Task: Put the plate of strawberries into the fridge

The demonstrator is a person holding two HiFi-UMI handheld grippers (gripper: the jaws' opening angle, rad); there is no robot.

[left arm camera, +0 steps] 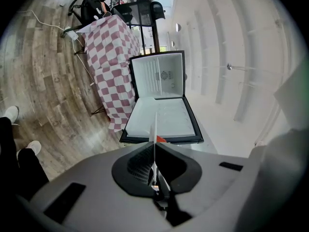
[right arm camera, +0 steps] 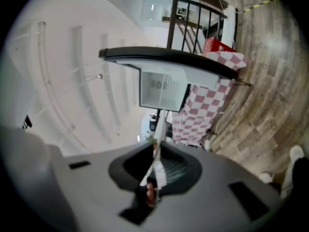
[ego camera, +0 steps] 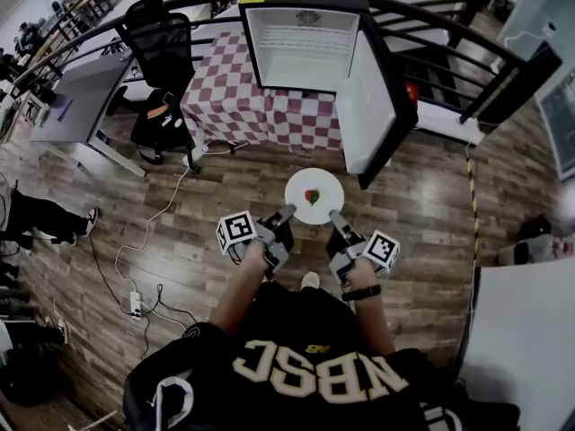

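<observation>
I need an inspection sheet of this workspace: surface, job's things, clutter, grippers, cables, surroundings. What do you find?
Surface: wooden floor; a table under a checked cloth carries the fridge.
Job's things: white plate with one strawberry, held in the air before the fridge; fridge door open.
Clutter: red box on the checked cloth.
Grippers: left gripper and right gripper each shut on the plate's rim, on opposite sides.
Cables: white cable across the floor to a power strip.
Surroundings: office chair, grey desk, black railing.
</observation>
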